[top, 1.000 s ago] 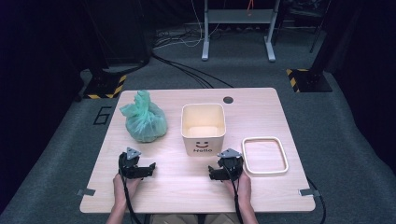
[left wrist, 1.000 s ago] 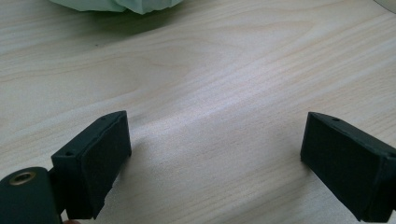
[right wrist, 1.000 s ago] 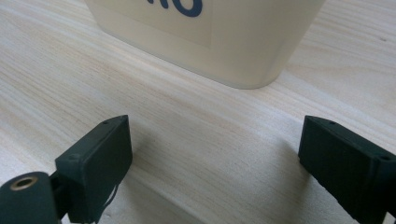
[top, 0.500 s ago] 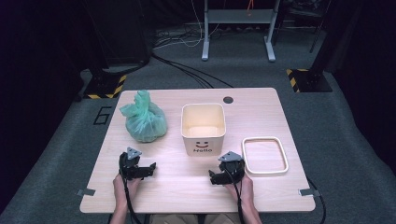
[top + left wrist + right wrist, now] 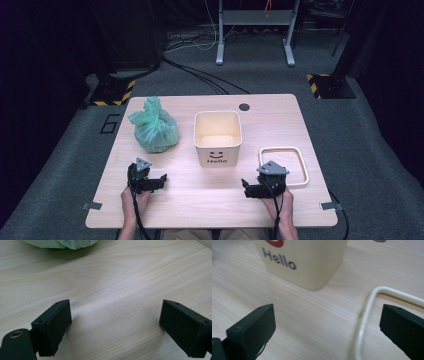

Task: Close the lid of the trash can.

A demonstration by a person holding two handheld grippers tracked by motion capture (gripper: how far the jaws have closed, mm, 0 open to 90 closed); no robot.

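A knotted green plastic bag [image 5: 154, 131] sits on the left of the wooden table [image 5: 205, 205]. A cream bin [image 5: 231, 150] with "Hello" and a smiley stands in the middle, and a cream square ring [image 5: 300, 159] lies flat to its right. My left gripper [image 5: 161, 181] rests near the front left, open, with bare wood between its jaws [image 5: 120, 327]; the bag's [image 5: 62, 243] bottom edge lies ahead. My right gripper [image 5: 246, 189] hovers by the ring's front left corner. Its jaws [image 5: 329, 332] have just been opening and stand wide, and the ring's [image 5: 365, 312] left rail runs below between them, untouched.
A round cable hole [image 5: 244, 107] sits at the table's far edge. The bin's corner [image 5: 312, 267] stands just ahead of the right gripper. Beyond the table are dark carpet, cables and a metal stand's feet [image 5: 252, 57]. Bare wood stretches between the two grippers.
My right gripper has moved to the right and lifted a little, from in front of the bin to the ring's corner. The left gripper has stayed put.
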